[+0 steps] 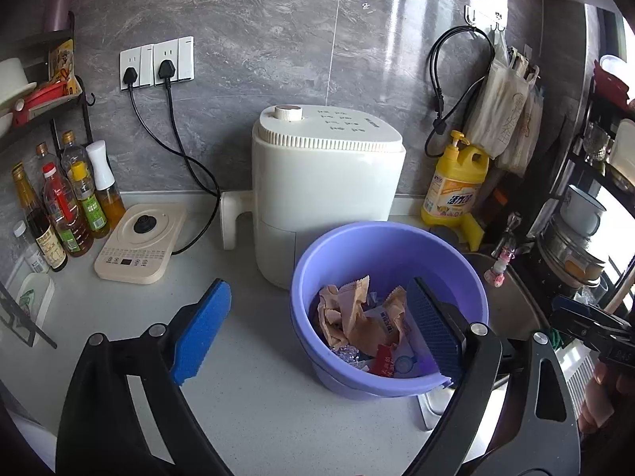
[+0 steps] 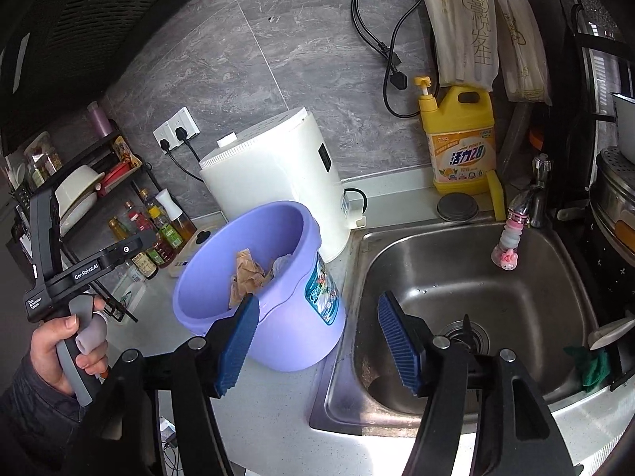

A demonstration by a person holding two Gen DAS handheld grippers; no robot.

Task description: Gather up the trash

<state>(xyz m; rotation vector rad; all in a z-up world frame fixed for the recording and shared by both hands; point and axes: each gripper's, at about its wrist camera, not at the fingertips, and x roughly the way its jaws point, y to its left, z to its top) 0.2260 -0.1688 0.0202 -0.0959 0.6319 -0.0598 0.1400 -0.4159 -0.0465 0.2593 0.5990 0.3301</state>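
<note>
Left gripper [image 1: 317, 321] hangs over the counter with its blue pads spread wide and nothing between them; the right-hand pad sits just above the near rim of the purple bucket [image 1: 389, 246]. Right gripper [image 2: 317, 341] is likewise spread apart and empty, one pad before the bucket wall, the other over the steel sink [image 2: 476, 277].

Trash [image 1: 365, 325]: crumpled brown wrappers, a red sachet and bits of foil lie heaped at the bucket bottom. Bucket stands upright on the grey countertop [image 1: 258, 396], just in front of the white appliance [image 1: 329, 182] and just beside the sink edge. Judgement: set there as the collecting point, within reach of both tools and close to the sink.

No loose litter shows on the bare counter around it, so collecting looks largely finished.

View differences:
- Left wrist camera looks down into the bucket, so the whole heap shows; also the induction plate [image 1: 139, 242] and oil bottles [image 1: 67, 206] at far left.
- Right wrist camera sees the bucket from the side: printed label, only the top wrappers. It alone shows the sink basin, drain, the tap [image 2: 532, 198], and the hand [image 2: 59, 353] gripping the left tool's handle.
</note>
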